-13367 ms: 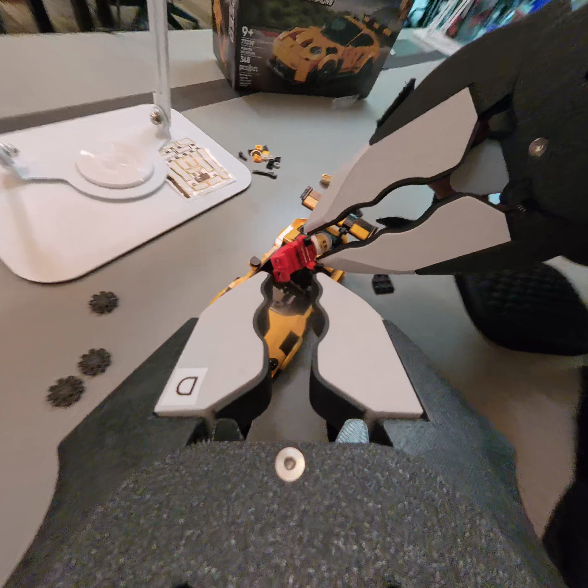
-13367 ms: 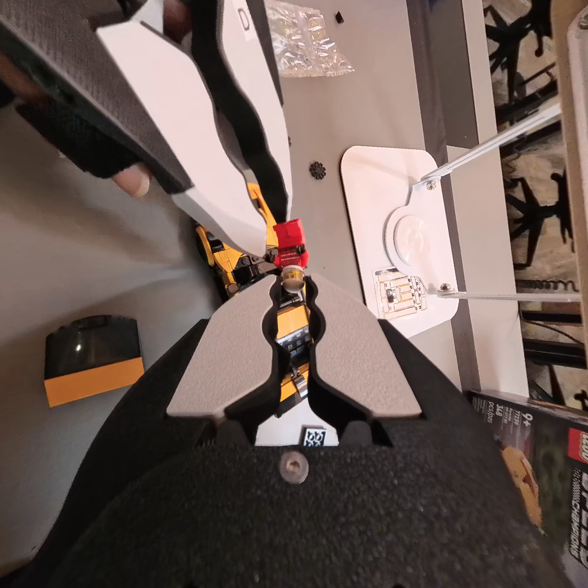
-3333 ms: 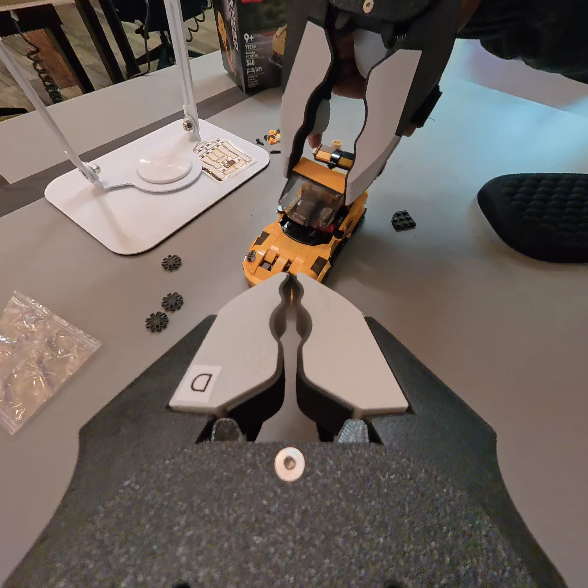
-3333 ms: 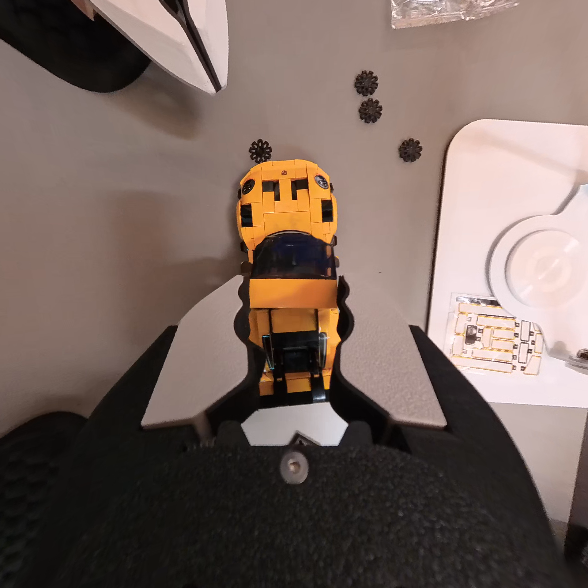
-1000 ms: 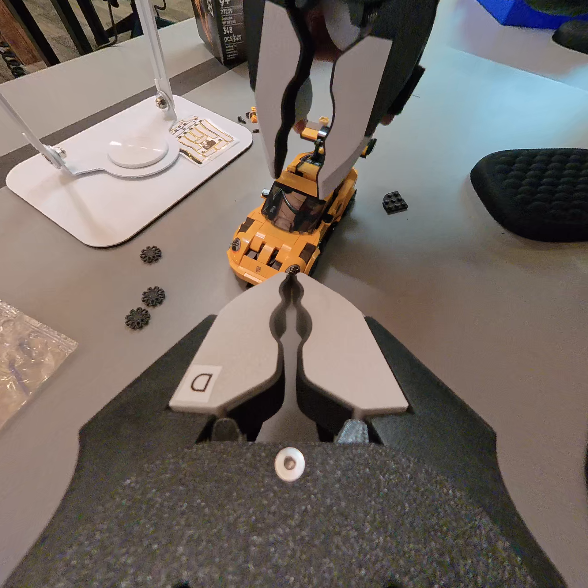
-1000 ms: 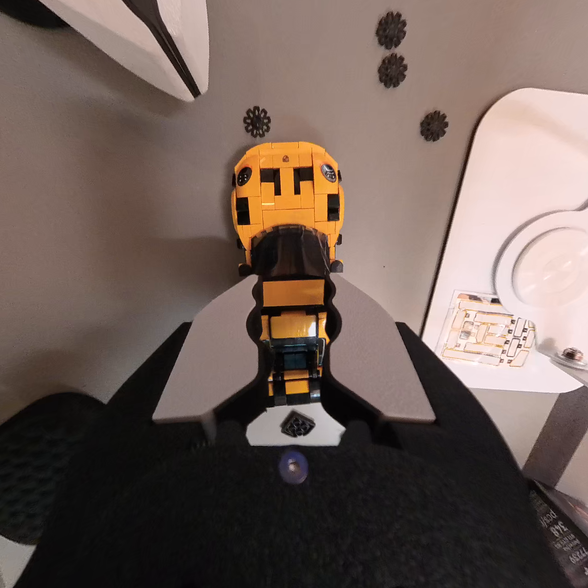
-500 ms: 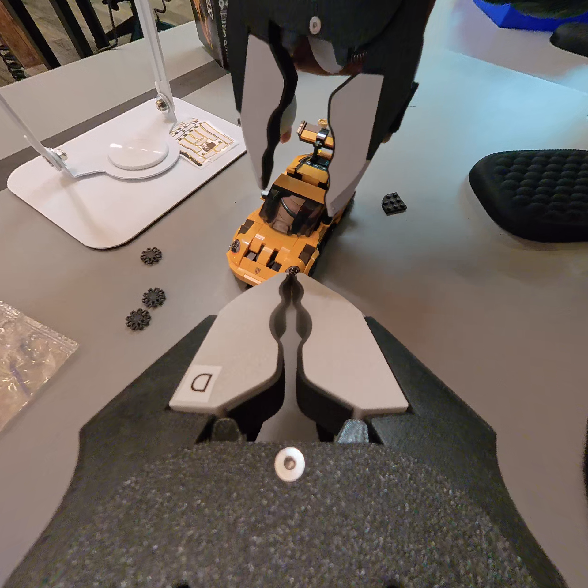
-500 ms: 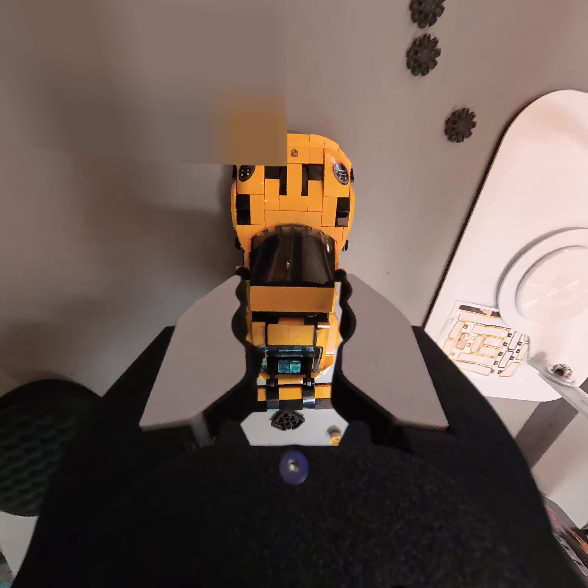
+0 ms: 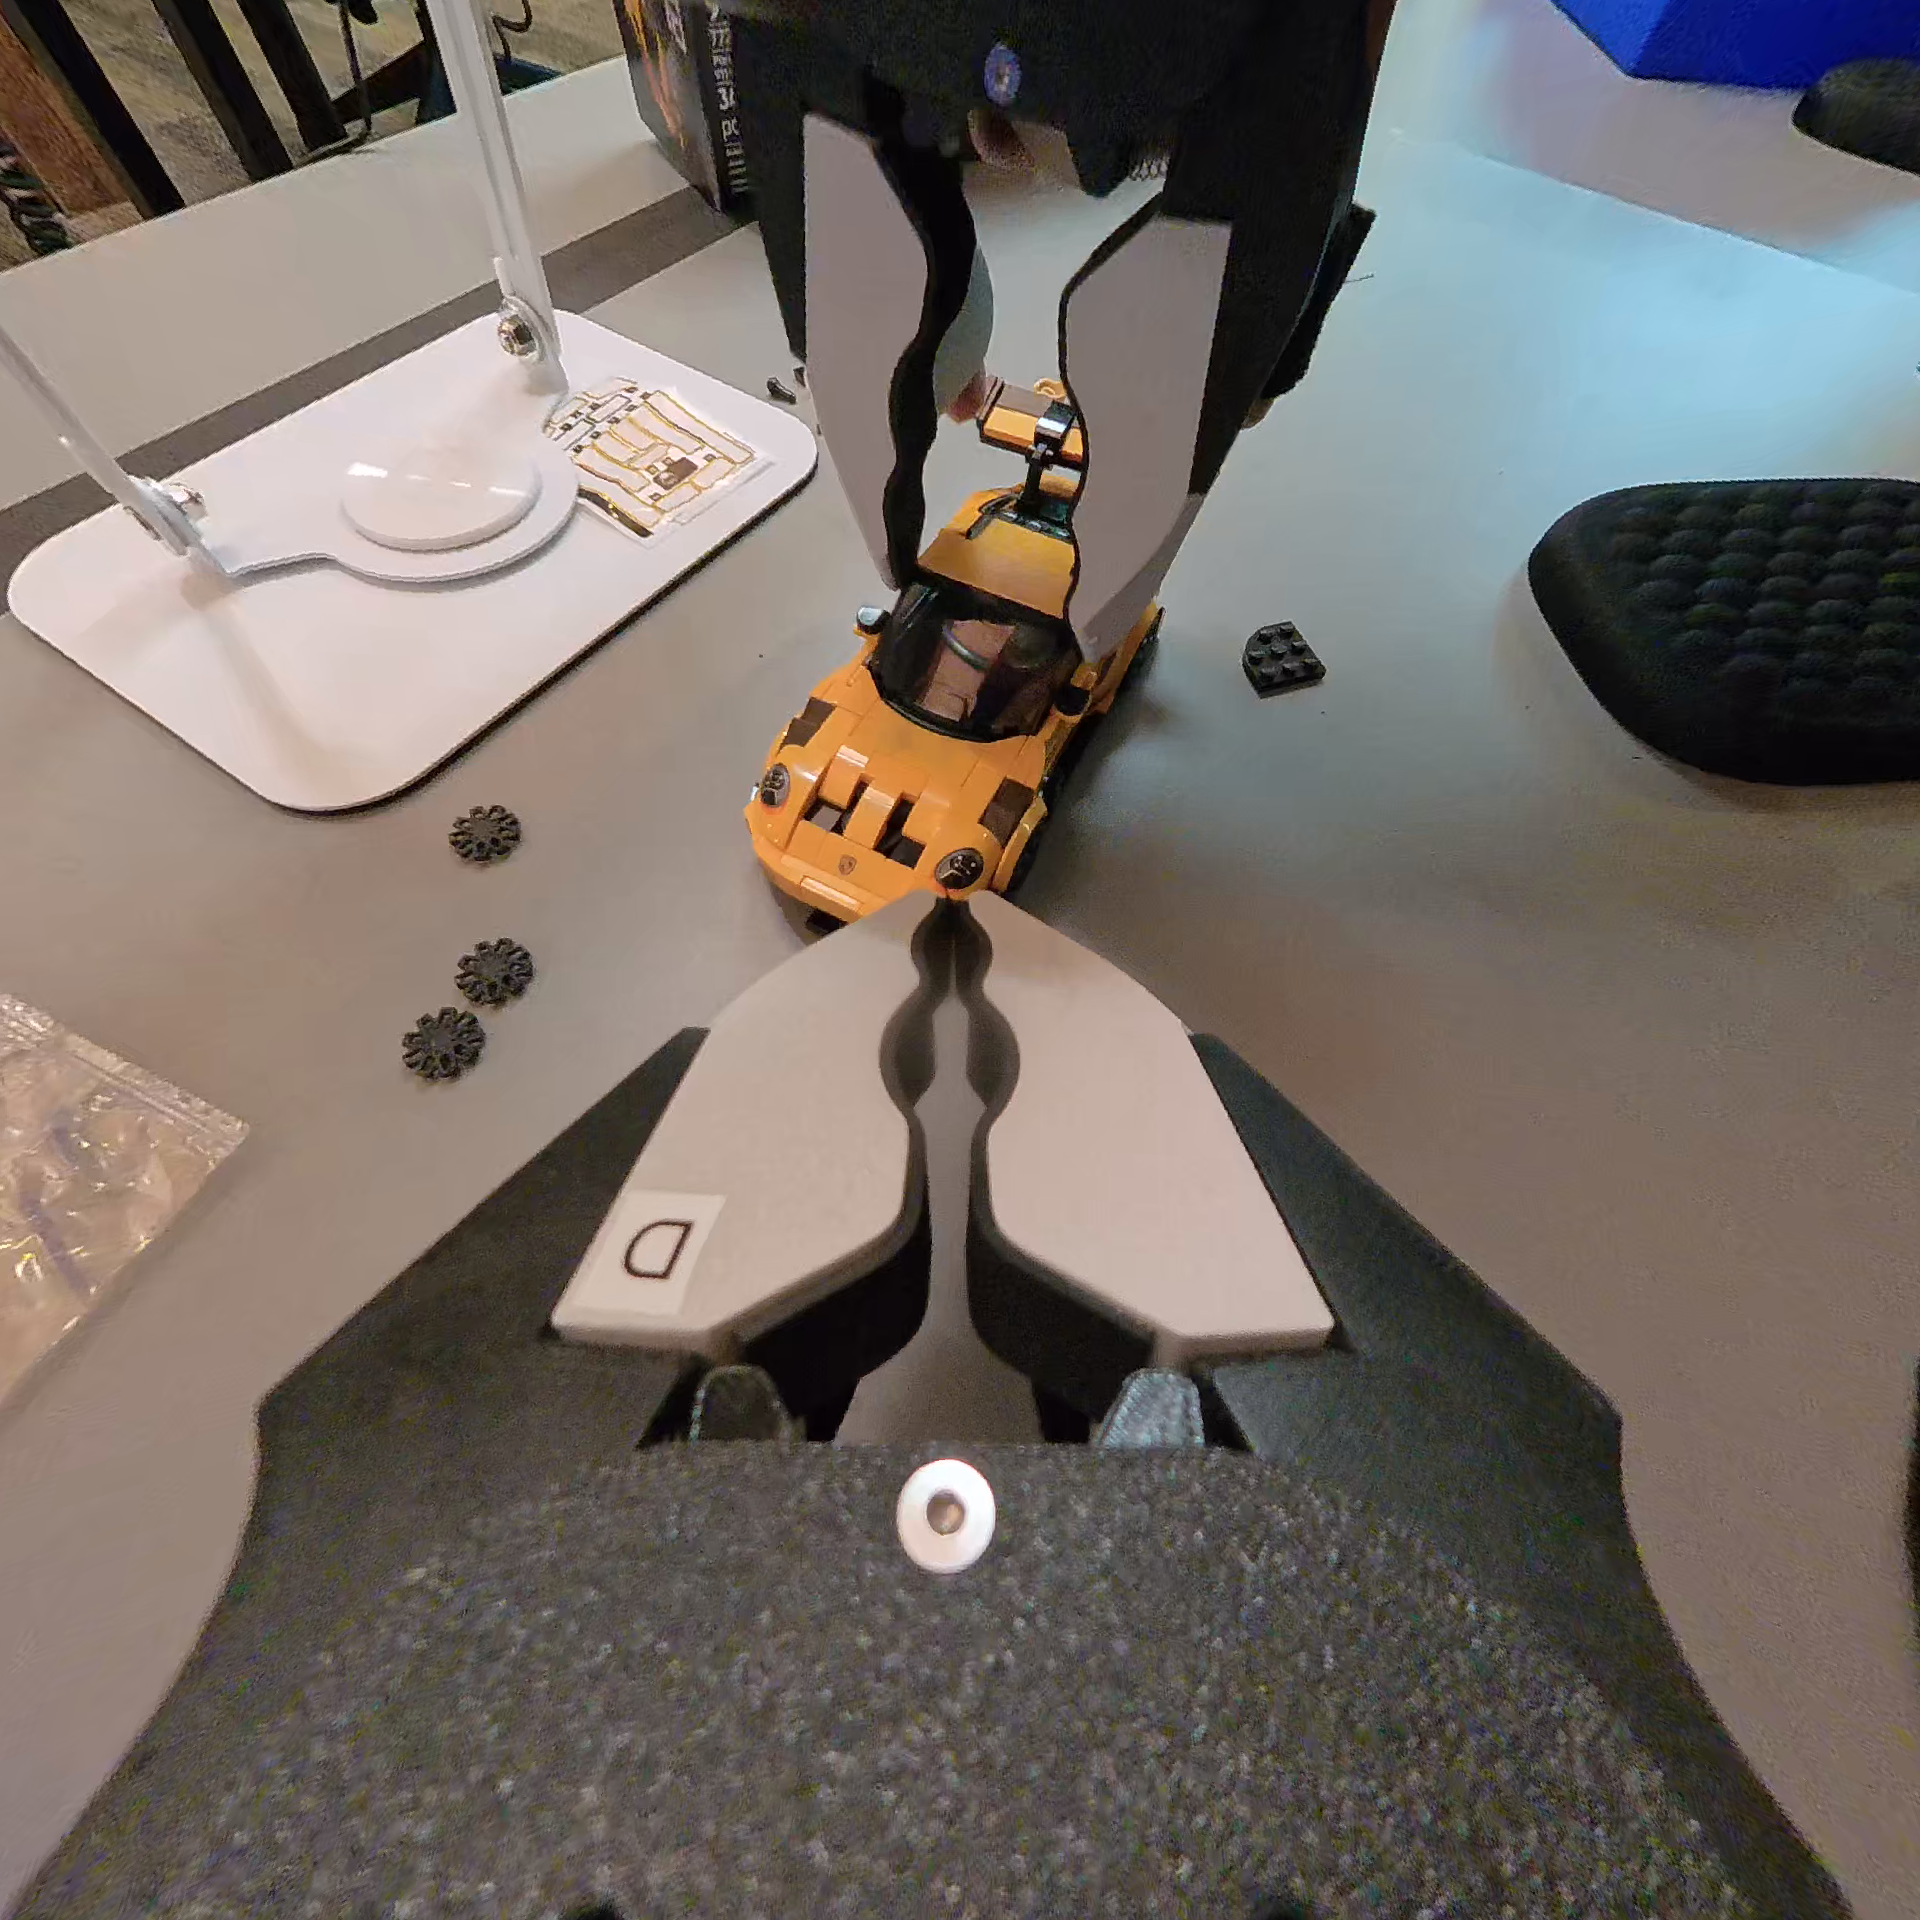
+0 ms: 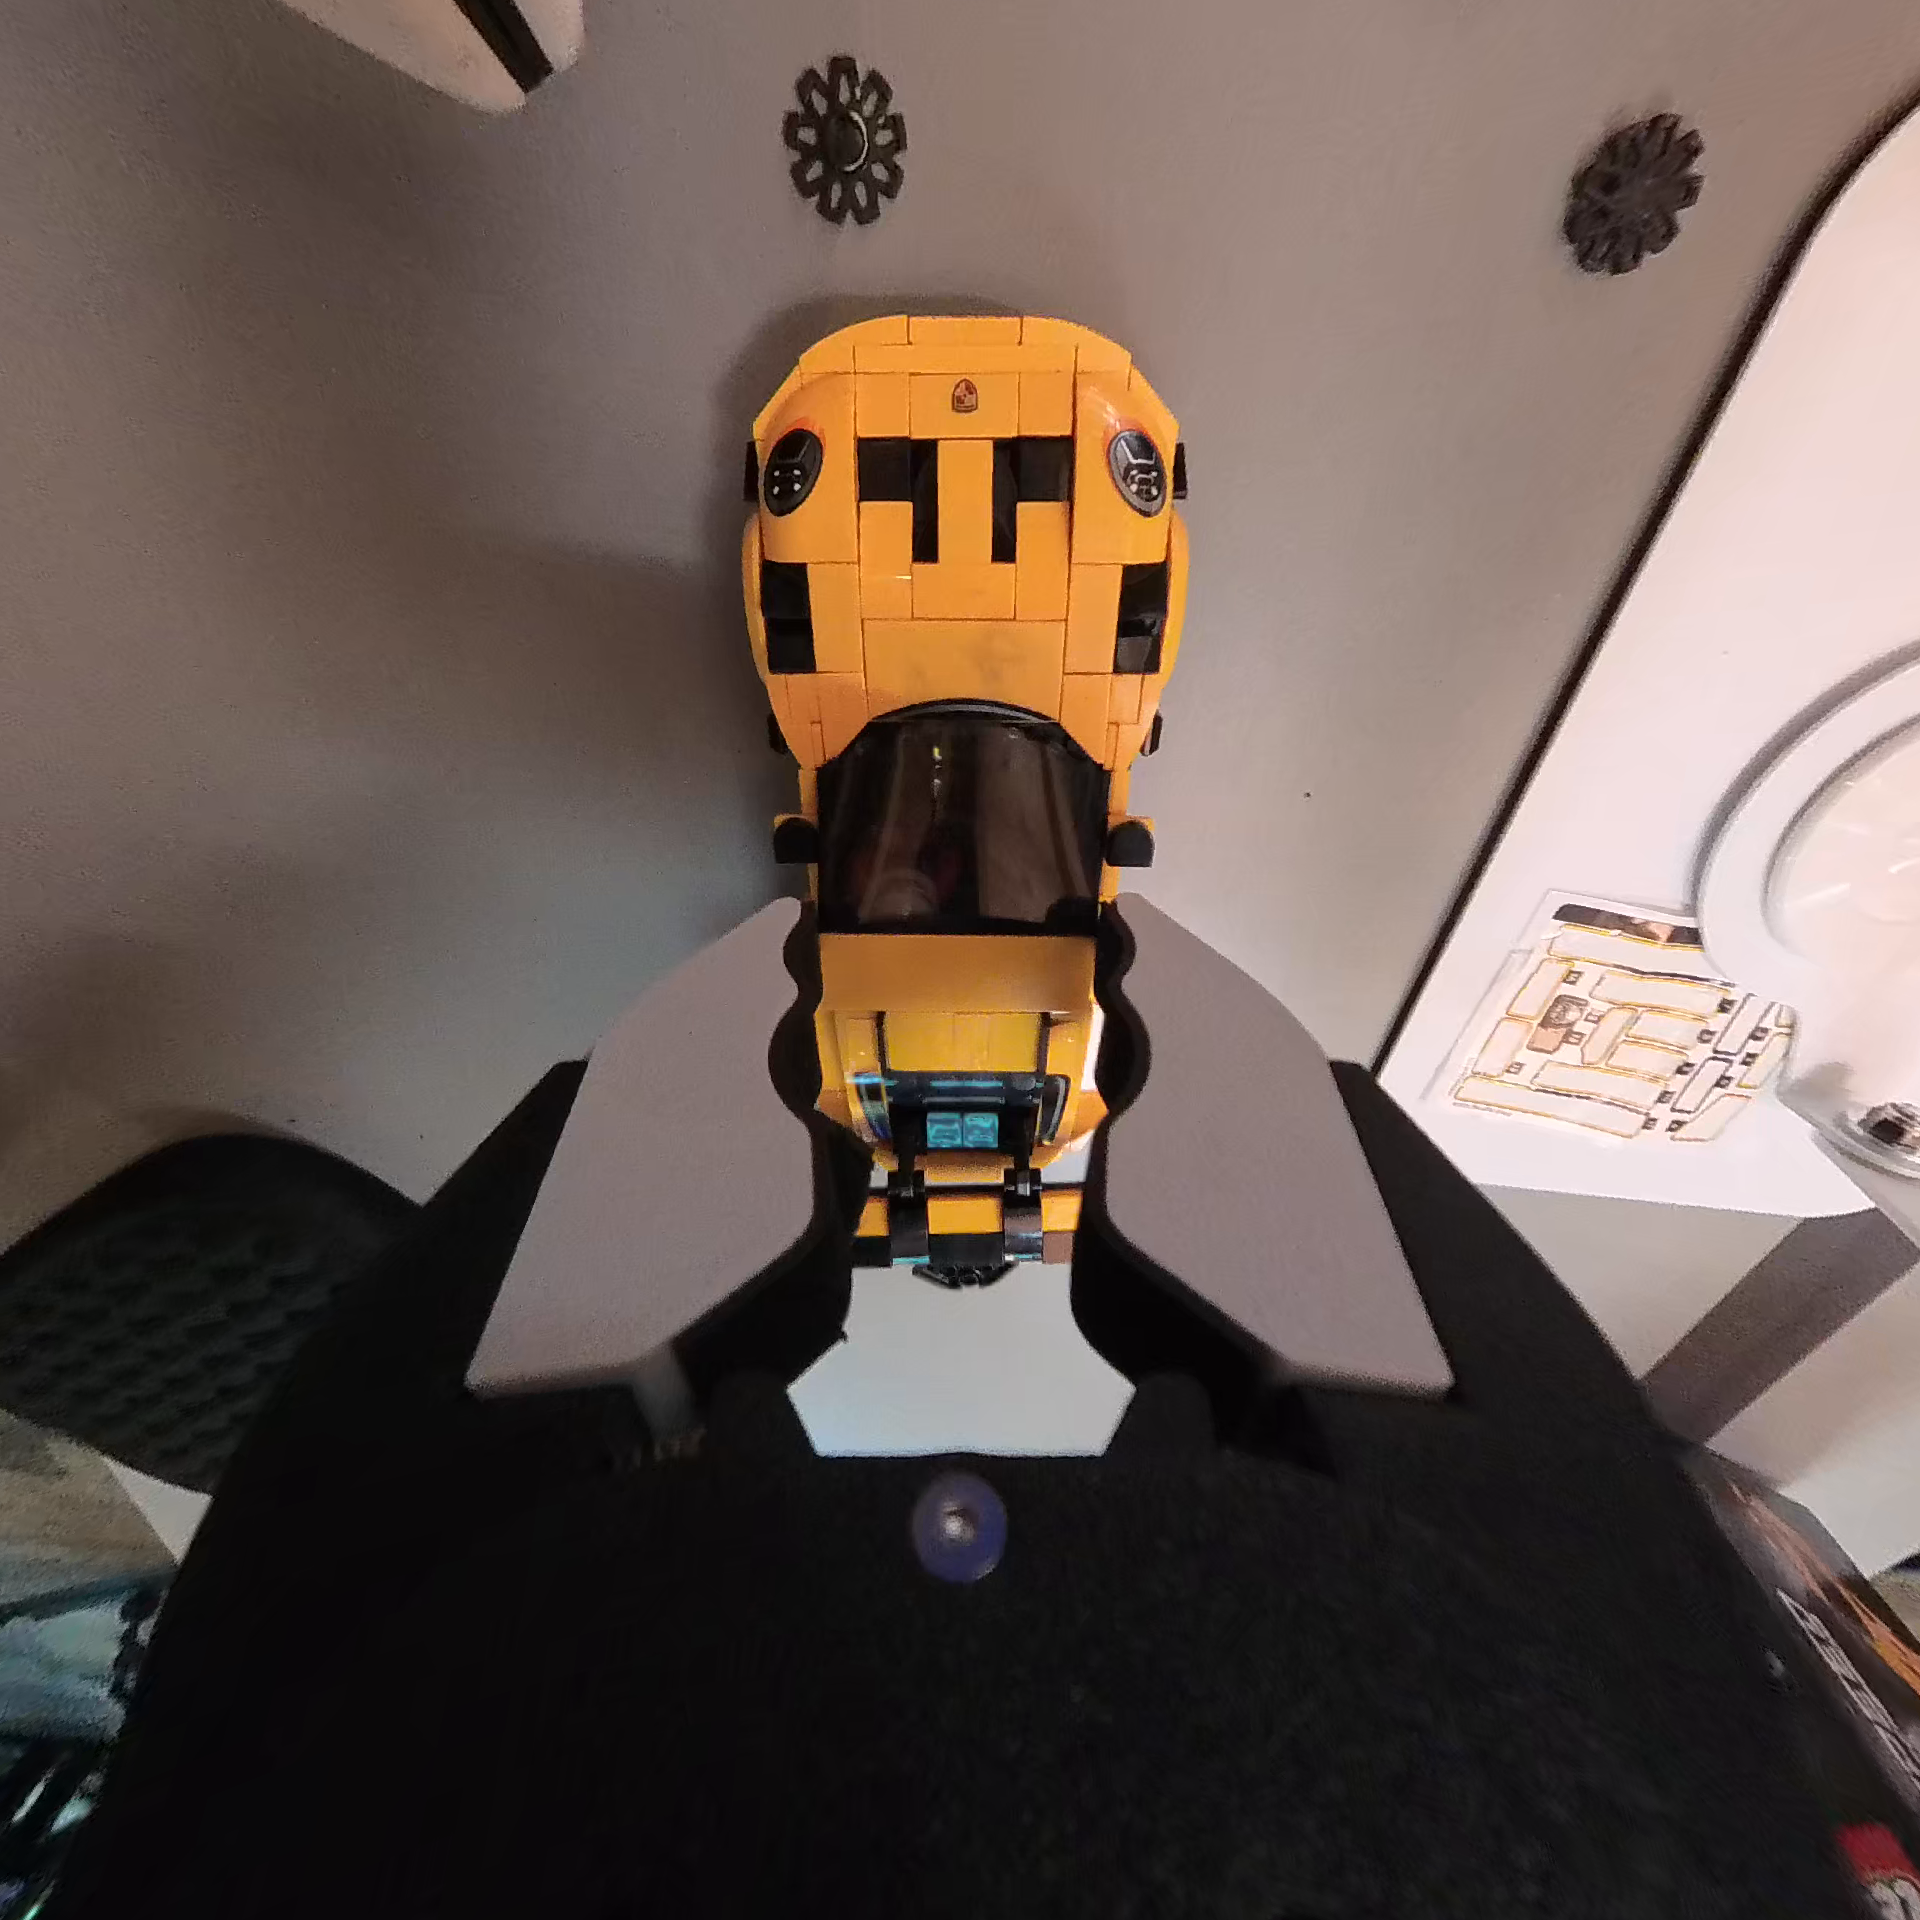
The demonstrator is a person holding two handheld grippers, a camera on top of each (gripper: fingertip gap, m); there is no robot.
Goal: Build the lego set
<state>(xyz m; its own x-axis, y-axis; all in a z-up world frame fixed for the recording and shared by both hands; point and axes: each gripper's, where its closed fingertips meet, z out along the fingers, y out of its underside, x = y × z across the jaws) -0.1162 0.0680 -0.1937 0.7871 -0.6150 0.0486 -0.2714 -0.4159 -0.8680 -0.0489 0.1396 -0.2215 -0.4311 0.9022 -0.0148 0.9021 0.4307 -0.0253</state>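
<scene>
Your yellow car (image 9: 940,748) sits on the grey table (image 9: 1455,987), roof on, with your right gripper (image 10: 951,914) spread around its cabin from above. Your left gripper (image 9: 948,906), pressed together and empty, rests just beside the nose. The bodywork looks nearly finished; next, I'd judge, you lift clear without dragging the roof and go for the black wheel hubs (image 9: 483,833).

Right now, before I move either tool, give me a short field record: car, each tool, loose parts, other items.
car: yellow lego car upright on grey table, tinted canopy fitted, rear wing on
right tool: open, fingers straddling the cabin from above; contact unclear
left tool: shut, empty, tips just off the car's nose
loose parts: three black wheel rims, one black plate
other: sticker sheet on white stand base, plastic bag
</scene>
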